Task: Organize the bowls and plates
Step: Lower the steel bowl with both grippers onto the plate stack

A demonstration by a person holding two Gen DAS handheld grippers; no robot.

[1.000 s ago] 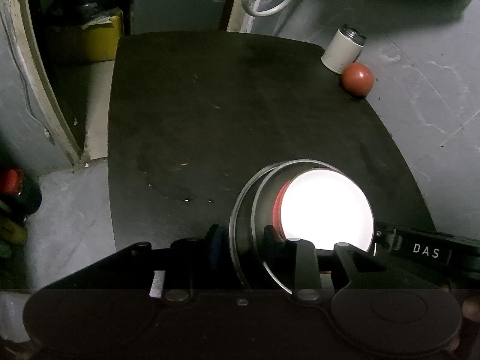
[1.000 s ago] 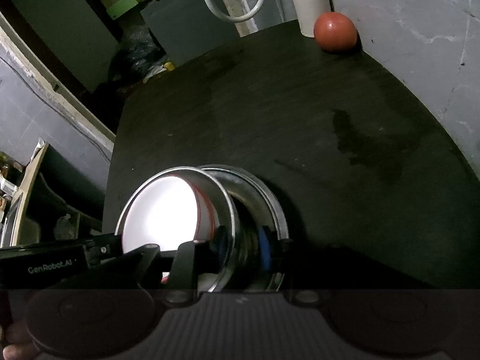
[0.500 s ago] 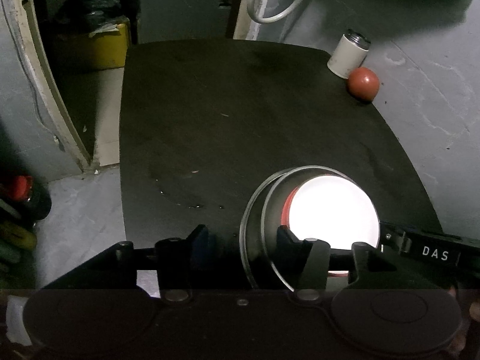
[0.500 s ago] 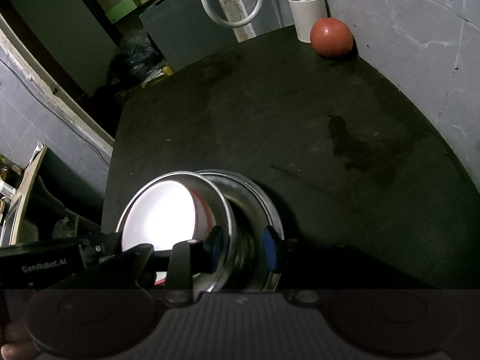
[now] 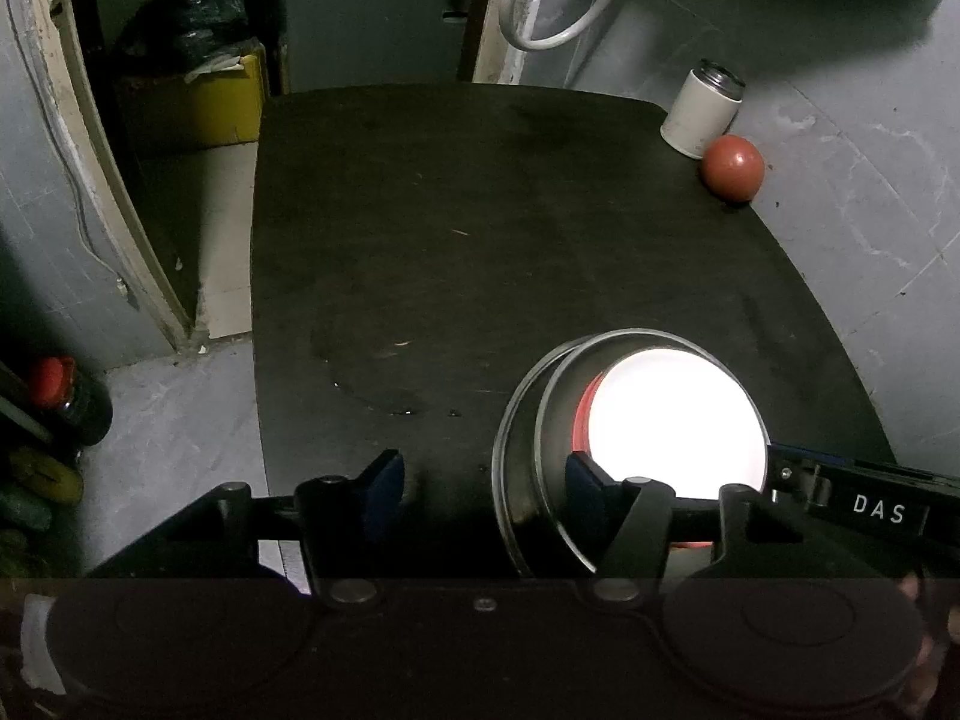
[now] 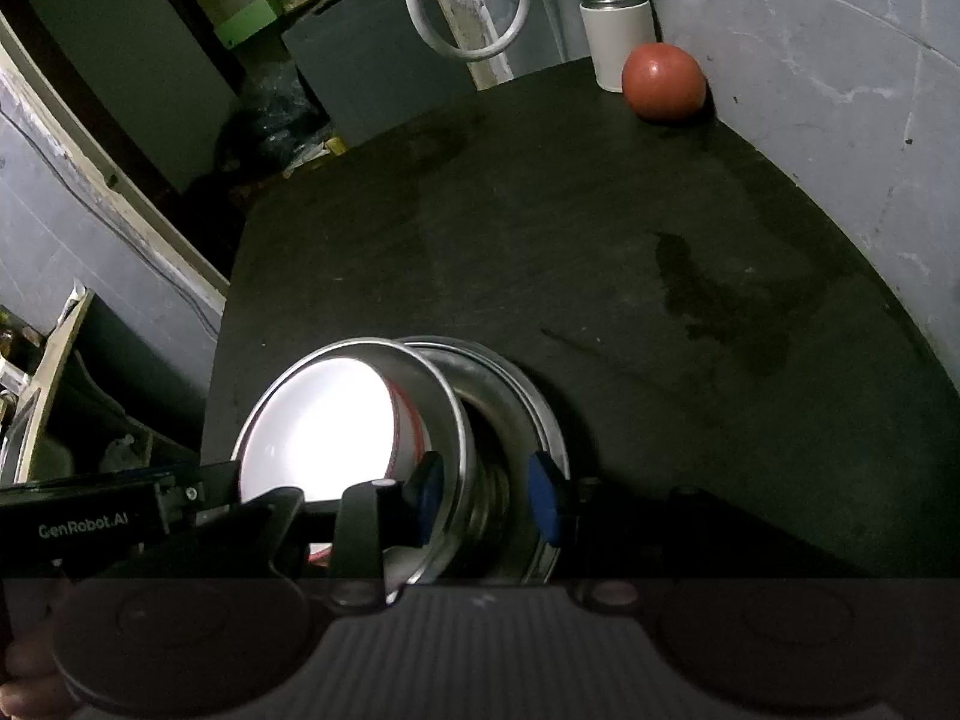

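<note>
Left gripper (image 5: 477, 483): pitched steeply down over the near edge of the table; jaws opening, stood wide; its right finger sits inside the steel bowl, its left finger out over bare tabletop, with the bowl's wall and the plate's rim between them and neither pad pressing

Right gripper (image 6: 486, 495): also pitched steeply down, reaching in from the other side of the stack; jaws parted a modest way and straddling the steel bowl's wall and the plate's rim, one blue pad inside the bowl, the other outside the plate; no pad visibly pressing, nothing gripped

Steel bowl (image 5: 549, 420): sits on the steel plate, off-centre, at the near right part of the table

White bowl (image 5: 675, 426): nested inside the steel bowl, red outside showing at its left rim, inside washed out by glare

Steel plate (image 5: 503, 438): flat on the table under the bowls, its rim showing to the left of them

Table (image 5: 480, 240): dark, with a few wet marks

White tin (image 5: 699, 114): upright at the far right corner

Red ball (image 5: 732, 168): just beside the tin, against the wall
</note>
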